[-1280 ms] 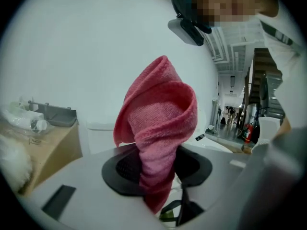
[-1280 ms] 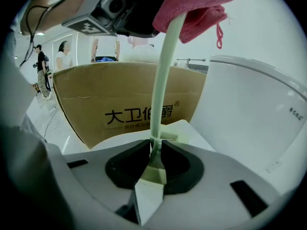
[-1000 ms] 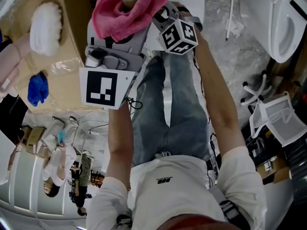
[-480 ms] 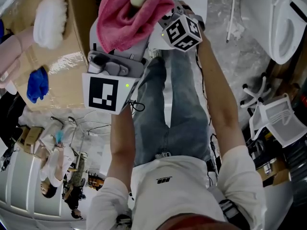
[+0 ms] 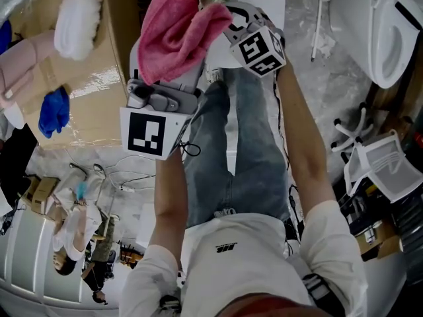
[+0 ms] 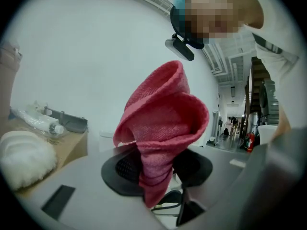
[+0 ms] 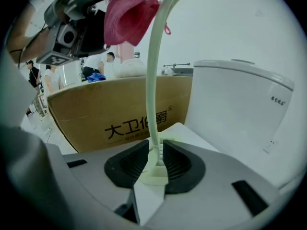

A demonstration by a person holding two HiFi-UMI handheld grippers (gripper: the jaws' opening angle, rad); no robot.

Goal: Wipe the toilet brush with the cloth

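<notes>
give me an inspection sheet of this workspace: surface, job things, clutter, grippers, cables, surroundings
surface: cardboard box top, taped, at the left
job's things: pink cloth bunched against the upper part of the pale green toilet brush
clutter: white fluffy pad and blue rag on the box
grippers: left gripper shut on the cloth; right gripper fingers have just been opening, brush handle between them, pads appear to touch it
cables: thin black loop beside the left gripper
surroundings: toilet and white chair at the right
</notes>
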